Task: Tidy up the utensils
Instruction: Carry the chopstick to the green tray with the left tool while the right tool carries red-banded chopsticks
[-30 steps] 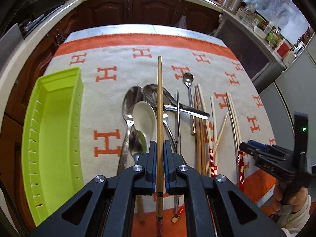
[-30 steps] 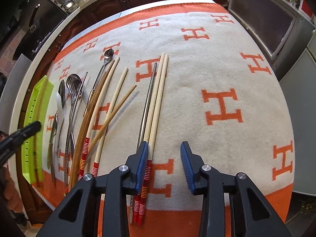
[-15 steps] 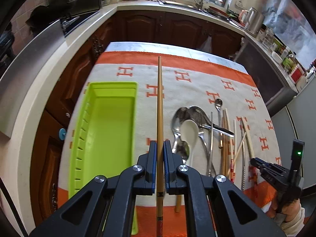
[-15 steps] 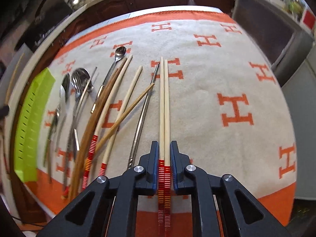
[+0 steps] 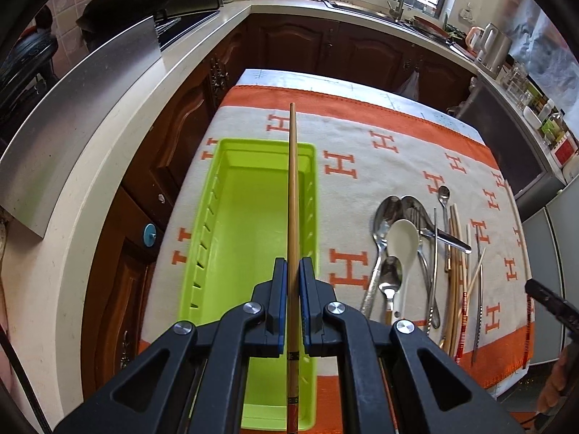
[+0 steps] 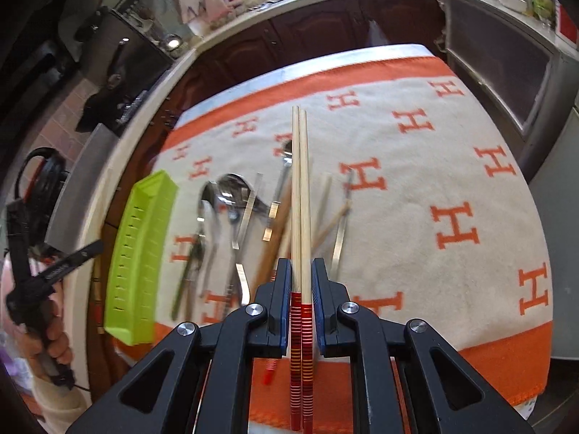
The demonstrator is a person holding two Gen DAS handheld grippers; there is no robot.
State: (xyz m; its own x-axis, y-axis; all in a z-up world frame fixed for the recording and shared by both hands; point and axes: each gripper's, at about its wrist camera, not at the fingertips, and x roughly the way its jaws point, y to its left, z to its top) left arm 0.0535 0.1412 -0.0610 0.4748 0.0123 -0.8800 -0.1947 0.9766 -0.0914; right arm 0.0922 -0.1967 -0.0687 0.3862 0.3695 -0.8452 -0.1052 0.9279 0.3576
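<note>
My left gripper [image 5: 293,271] is shut on a single brown wooden chopstick [image 5: 292,188] and holds it lengthwise above the lime green tray [image 5: 249,217], which is empty. My right gripper [image 6: 301,278] is shut on a pair of pale chopsticks with red striped ends [image 6: 300,199], lifted above the cloth. Spoons [image 5: 389,224], a white spoon [image 5: 403,238] and several chopsticks [image 5: 457,253] lie on the cloth to the right of the tray. The tray also shows in the right wrist view [image 6: 139,249], at the left.
An orange and cream cloth with H marks [image 5: 380,152] covers the table. Dark wooden cabinets [image 5: 296,47] and a counter surround the table. The left gripper shows in the right wrist view [image 6: 54,275]; the right gripper's tip shows at the left wrist view's right edge [image 5: 553,307].
My left gripper has carried the brown chopstick leftward from over the spoons to above the green tray. My right gripper closed on the pair of striped chopsticks and lifted them.
</note>
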